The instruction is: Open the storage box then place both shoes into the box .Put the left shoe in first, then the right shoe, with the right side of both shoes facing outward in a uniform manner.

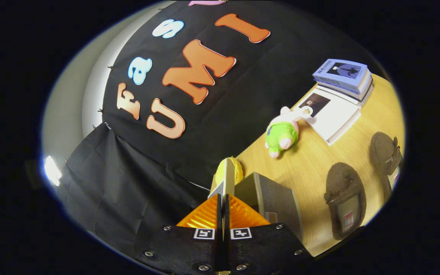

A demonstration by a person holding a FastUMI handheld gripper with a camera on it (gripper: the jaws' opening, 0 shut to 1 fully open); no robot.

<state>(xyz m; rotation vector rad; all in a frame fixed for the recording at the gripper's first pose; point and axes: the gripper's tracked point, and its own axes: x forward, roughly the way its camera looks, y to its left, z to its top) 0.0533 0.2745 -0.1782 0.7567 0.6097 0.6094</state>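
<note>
My gripper is shut on the thin pale lid of the grey storage box. The lid stands edge-on between the fingers, lifted off the box, and the box sits just ahead of them to the right on the wooden table. Two brown slippers lie beyond the box. The nearer one shows its insole and a tag. The farther one lies past it. The inside of the box is hidden.
A yellow object sits right behind the lid. A green plush toy lies farther along the table by the black cloth wall. Past it are an open book and a stack of books.
</note>
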